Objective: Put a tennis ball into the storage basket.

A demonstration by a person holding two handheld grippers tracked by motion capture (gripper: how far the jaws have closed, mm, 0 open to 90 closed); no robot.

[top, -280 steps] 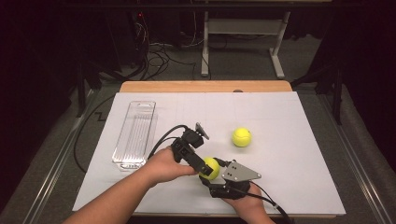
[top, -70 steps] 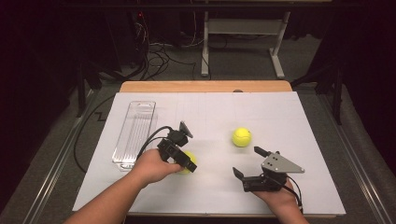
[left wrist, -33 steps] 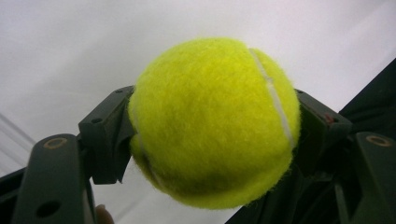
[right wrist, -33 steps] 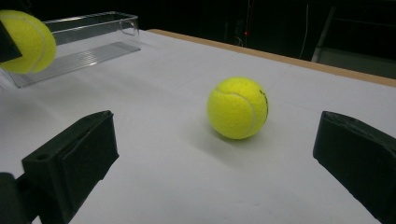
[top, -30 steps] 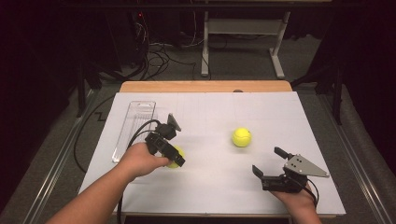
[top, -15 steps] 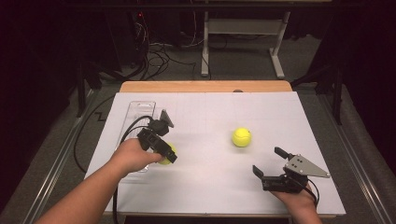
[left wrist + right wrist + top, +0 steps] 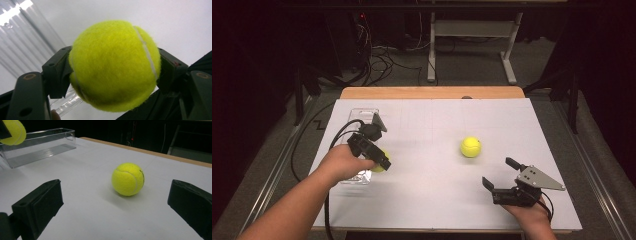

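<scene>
The left gripper has its jaws pinching a tennis ball, one black pad pressed into each flank. In the left gripper view the pads are matte hard plastic, blocky and angular, and the ball bulges between them. The held ball is a bright yellow-green sphere with a fuzzy felt nap and a narrow white seam curving down its right side; no dirt or wear is visible on the felt. In the high view it sits at the near end of the clear tray, on the left side of the bench; whether it is above the tray or just beside its edge cannot be told.

The right gripper rests near the front right of the bench with its jaws spread wide and nothing between them. Its pads are the same matte black, flat-faced and squared. A grey three-cornered plate sits on top of it.

A second tennis ball lies free on the bench ahead of the right gripper, well apart from both tools, of the same felt and with a curved white seam.

The tray is a long rectangular box of transparent plastic with a ribbed floor. The bench top is a smooth white sheet with a wooden edge at the far side.
</scene>
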